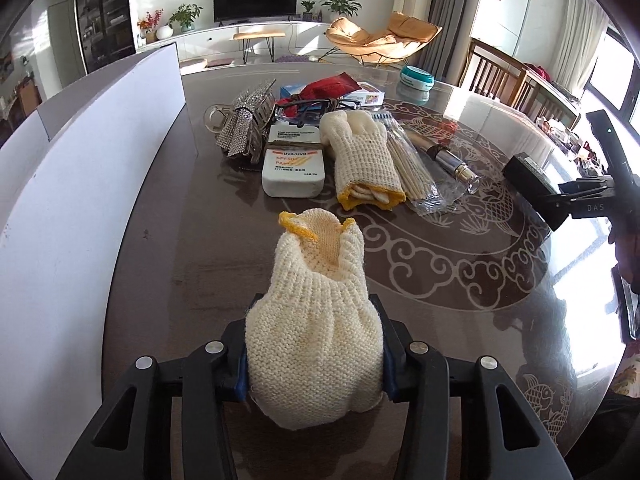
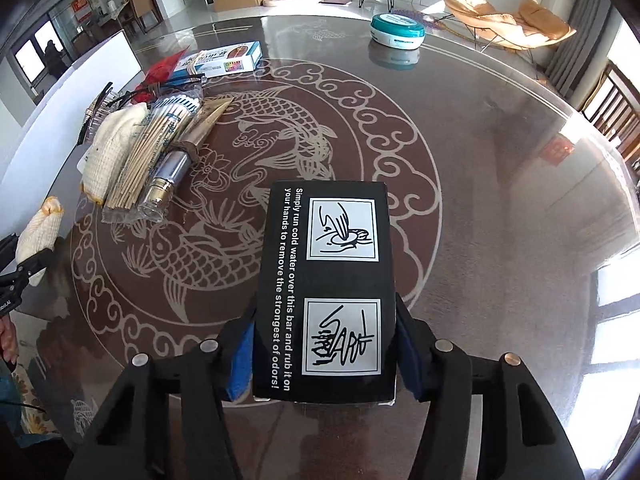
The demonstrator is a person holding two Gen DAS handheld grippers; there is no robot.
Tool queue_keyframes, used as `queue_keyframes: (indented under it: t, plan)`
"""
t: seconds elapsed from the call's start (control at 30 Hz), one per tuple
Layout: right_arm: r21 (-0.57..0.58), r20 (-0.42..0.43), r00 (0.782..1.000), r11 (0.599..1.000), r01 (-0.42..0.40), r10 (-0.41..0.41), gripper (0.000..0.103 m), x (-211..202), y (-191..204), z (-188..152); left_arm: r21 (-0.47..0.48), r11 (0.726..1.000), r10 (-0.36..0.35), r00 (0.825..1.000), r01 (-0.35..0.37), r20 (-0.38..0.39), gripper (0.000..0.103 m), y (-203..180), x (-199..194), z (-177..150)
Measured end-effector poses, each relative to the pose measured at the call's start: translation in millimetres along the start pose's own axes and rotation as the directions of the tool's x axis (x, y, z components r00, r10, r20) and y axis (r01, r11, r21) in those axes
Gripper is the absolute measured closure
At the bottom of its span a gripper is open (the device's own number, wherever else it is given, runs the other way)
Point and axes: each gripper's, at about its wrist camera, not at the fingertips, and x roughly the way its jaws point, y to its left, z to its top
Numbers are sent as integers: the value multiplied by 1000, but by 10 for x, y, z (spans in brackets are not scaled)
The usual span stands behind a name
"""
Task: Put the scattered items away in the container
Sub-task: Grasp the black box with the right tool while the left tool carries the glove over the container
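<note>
My left gripper [image 1: 314,354] is shut on a cream knit glove [image 1: 314,320] with a yellow cuff, held above the table beside the white container wall [image 1: 80,184]. My right gripper [image 2: 324,354] is shut on a black box [image 2: 326,280] with white print, held over the table; it also shows in the left wrist view [image 1: 534,186]. The left gripper with its glove [image 2: 38,236] shows at the left edge of the right wrist view. A second glove [image 1: 362,160], a white sunscreen box [image 1: 292,172], a pack of sticks [image 1: 412,168] and a metal tube [image 1: 452,160] lie in a pile.
A glittery clip [image 1: 244,120], red pouch [image 1: 324,88], glasses and a blue-white box [image 2: 224,60] lie behind the pile. A teal round tin [image 2: 396,30] stands far back. The glass table [image 2: 500,200] has a fish pattern. Wooden chairs [image 1: 500,72] stand at the right.
</note>
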Motion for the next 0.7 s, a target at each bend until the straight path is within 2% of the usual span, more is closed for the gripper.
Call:
queue_keyframes:
  t: [0.1,0.17,0.3,0.4,0.5,0.57,0.7]
  plan:
    - [-28,31,999,1000,-13,14,44,-284,96,-71,-15,1000,-23,999,23,33,56,-56,-204,-68]
    - [-35,24,999,999,-21,22,44,-349,135,-150,-33,998,-44,998,45,36,56,-92,-269,-152]
    - [-2,31,992,992,-125,125,44,-440,236,-322,-51,996,-75,996,78,57,56,-108,-482,-250]
    - [17,62,973,975,-223,222,44,-552,449,-251,-61,994,-79,991,86,109,56,53,-815,-185]
    - [-40,101,949,954,-297,300,44,-728,902,32,-72,997,-18,986,31,168,56,381,-1214,-74]
    - [-98,122,923,930,-354,364,44,-852,1300,292,-109,994,32,982,-12,188,56,713,-1421,-16]
    - [-261,125,869,861,-436,478,44,-1009,2356,897,-232,965,164,972,-122,170,56,1510,-1585,-30]
